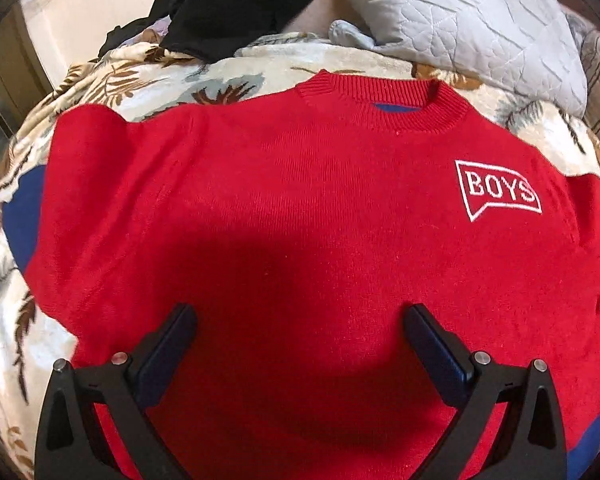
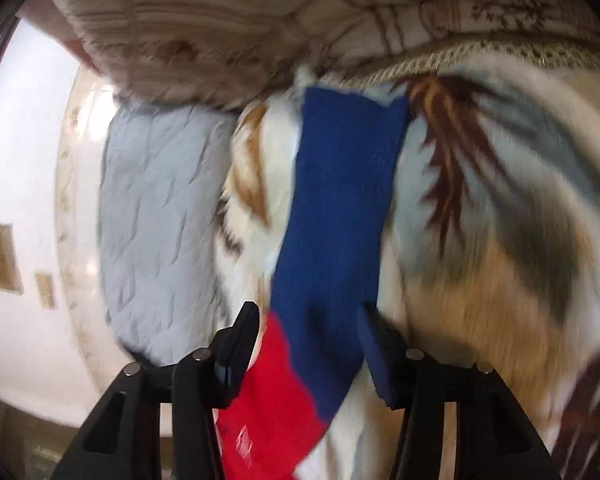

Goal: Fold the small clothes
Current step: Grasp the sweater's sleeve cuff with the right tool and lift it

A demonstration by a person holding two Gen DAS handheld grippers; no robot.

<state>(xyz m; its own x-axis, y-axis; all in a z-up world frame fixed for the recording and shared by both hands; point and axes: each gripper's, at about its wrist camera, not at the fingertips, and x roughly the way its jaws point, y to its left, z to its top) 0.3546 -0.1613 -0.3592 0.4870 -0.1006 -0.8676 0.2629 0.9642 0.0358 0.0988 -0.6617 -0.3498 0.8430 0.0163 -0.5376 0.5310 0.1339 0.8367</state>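
Note:
A red knit sweater (image 1: 300,200) with a white "BOYS" badge (image 1: 498,190) lies flat, front up, on a leaf-patterned blanket (image 1: 112,80). Its collar (image 1: 384,100) points away from me and blue sleeve ends (image 1: 20,216) stick out at the sides. My left gripper (image 1: 300,320) is open and hovers over the sweater's lower body, holding nothing. In the right wrist view the blue sleeve (image 2: 340,208), with red fabric (image 2: 268,400) below it, lies between the fingers of my right gripper (image 2: 308,316), which is open around it.
A grey quilted pillow (image 1: 472,20) and black clothing (image 1: 228,4) lie beyond the sweater's collar. The pillow also shows in the right wrist view (image 2: 156,216), under a beige patterned quilt (image 2: 260,20). A light wall (image 2: 24,160) is at the left.

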